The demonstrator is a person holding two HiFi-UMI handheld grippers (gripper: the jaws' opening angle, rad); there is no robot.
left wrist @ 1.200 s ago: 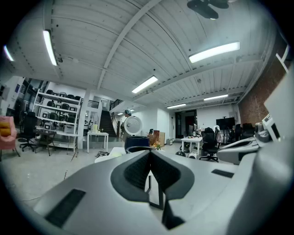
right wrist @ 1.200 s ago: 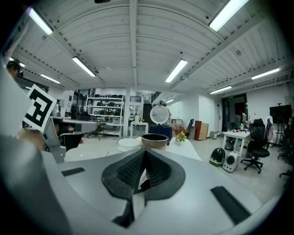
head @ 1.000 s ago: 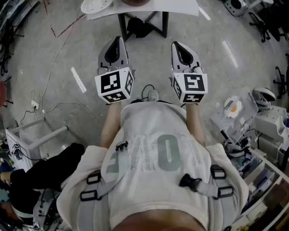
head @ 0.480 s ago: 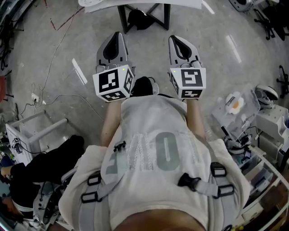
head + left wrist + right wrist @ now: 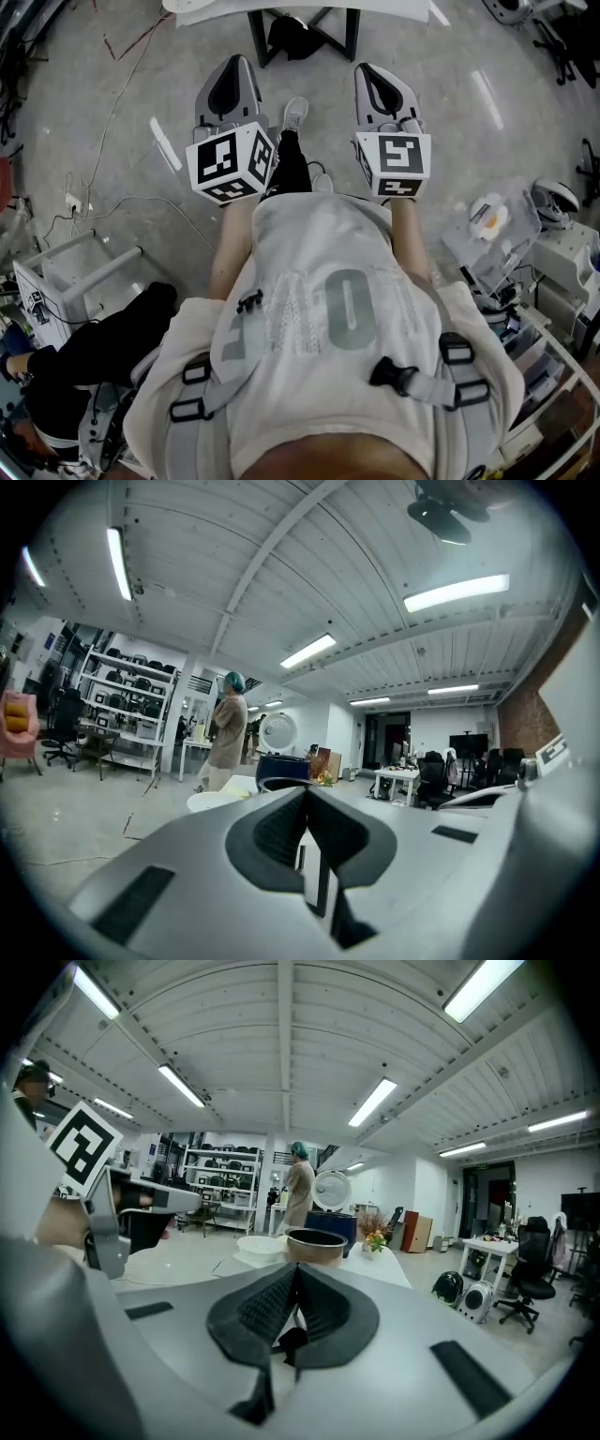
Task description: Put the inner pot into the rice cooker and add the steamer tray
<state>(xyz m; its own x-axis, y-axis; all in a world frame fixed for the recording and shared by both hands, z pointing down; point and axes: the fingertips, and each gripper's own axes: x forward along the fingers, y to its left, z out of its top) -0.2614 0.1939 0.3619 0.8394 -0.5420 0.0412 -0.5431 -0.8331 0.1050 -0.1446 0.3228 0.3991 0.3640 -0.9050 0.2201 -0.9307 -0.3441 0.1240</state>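
Observation:
Both grippers are held out level in front of the person, short of a white table (image 5: pixel 375 7). In the head view my left gripper (image 5: pixel 235 64) and right gripper (image 5: pixel 368 71) are shut and empty. The right gripper view shows a brownish metal inner pot (image 5: pixel 316 1244) on the table (image 5: pixel 394 1269) beyond my shut right gripper (image 5: pixel 295 1269). A white steamer tray (image 5: pixel 262 1244) lies left of the pot. The dark blue rice cooker (image 5: pixel 334 1222) stands behind it with its round white lid (image 5: pixel 330 1190) up. Past my left gripper (image 5: pixel 305 791), its own view shows the cooker (image 5: pixel 281 766) and the tray (image 5: pixel 211 801).
The table's dark legs (image 5: pixel 302 42) stand on a grey floor with loose cables (image 5: pixel 112 202). The person's shoe (image 5: pixel 293 113) is between the grippers. Another person (image 5: pixel 300 1185) stands behind the table. Shelves (image 5: pixel 225 1185), office chairs (image 5: pixel 525 1288) and desks fill the room.
A leg and pale shoe have swung forward between the two grippers. Both grippers have shifted a little over the floor with the step. Their jaws stay shut.

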